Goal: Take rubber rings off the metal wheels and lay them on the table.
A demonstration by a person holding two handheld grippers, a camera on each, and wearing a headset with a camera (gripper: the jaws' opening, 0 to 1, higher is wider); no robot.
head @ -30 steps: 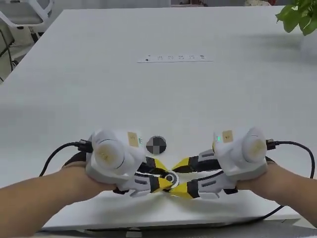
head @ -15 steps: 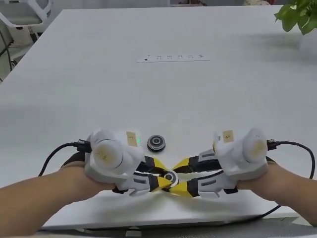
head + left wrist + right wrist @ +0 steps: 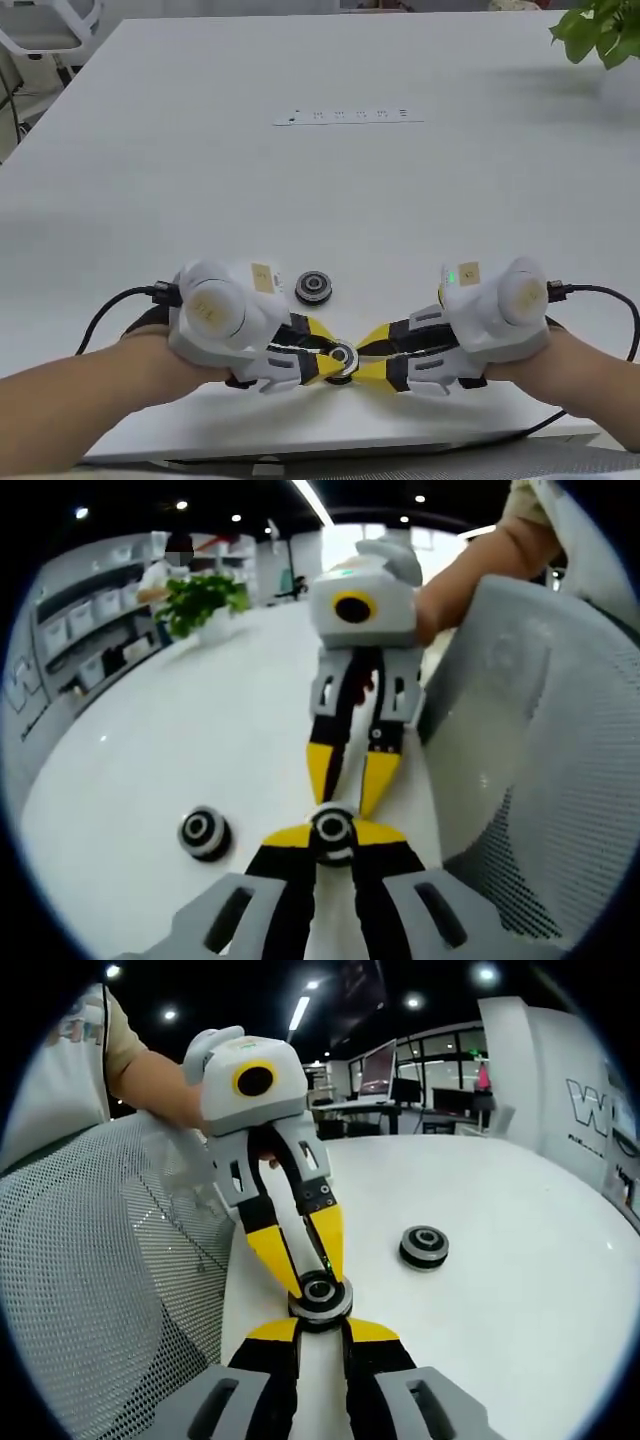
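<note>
A small metal wheel with a black rubber ring (image 3: 341,358) (image 3: 333,830) (image 3: 320,1298) hangs just above the white table's (image 3: 330,190) front edge. Both grippers meet on it from opposite sides. My left gripper (image 3: 325,363) (image 3: 335,838) (image 3: 318,1278) is shut on it from the left, and my right gripper (image 3: 360,363) (image 3: 322,1328) (image 3: 346,795) is shut on it from the right. I cannot tell whether either one pinches the ring or the metal. A second ringed wheel (image 3: 315,286) (image 3: 205,832) (image 3: 424,1246) lies flat on the table a little beyond the grippers.
A row of sockets (image 3: 347,116) is set into the table's middle. A green plant (image 3: 598,30) stands at the far right corner and a white chair (image 3: 40,25) at the far left. A grey mesh chair back (image 3: 540,730) (image 3: 90,1260) is close behind the table's front edge.
My right gripper has sunk slightly and its jaws now lie flatter toward the wheel. The left gripper and the loose wheel have stayed where they were.
</note>
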